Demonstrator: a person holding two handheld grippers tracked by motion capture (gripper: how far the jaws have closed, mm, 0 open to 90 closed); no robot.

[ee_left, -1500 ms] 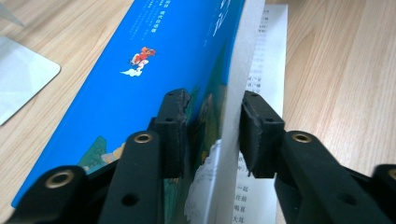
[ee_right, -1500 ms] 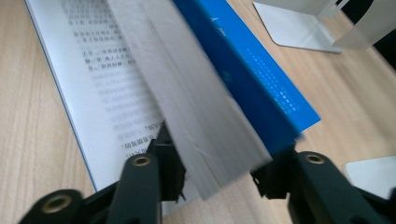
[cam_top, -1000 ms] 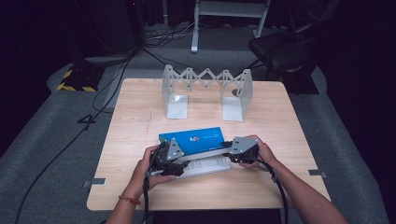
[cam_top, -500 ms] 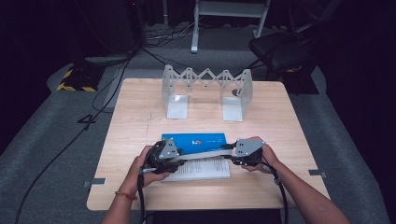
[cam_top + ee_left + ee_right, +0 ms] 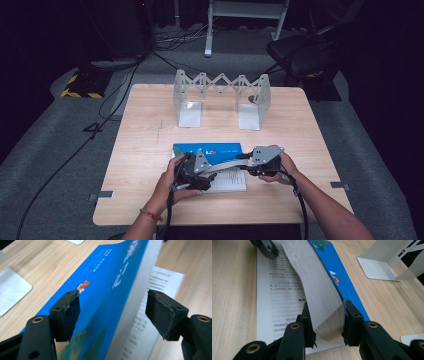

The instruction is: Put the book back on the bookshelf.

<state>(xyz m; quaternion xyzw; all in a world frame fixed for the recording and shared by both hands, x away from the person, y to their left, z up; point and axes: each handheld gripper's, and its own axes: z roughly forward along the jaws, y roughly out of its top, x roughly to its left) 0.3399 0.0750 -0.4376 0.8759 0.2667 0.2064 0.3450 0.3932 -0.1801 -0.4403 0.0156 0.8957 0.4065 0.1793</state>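
Item: thick blue-covered paperback book (image 5: 207, 150), lying open on the pale wooden worktop (image 5: 150, 130), long axis running left to right across my high view. I am pinching its raised block of grey-edged pages with the right claw (image 5: 327, 322), pads pressing both faces. My left claw (image 5: 112, 312) is standing spread, having just been opening, the book between its pads untouched. Behind: folding grey metal book rack (image 5: 220, 97).
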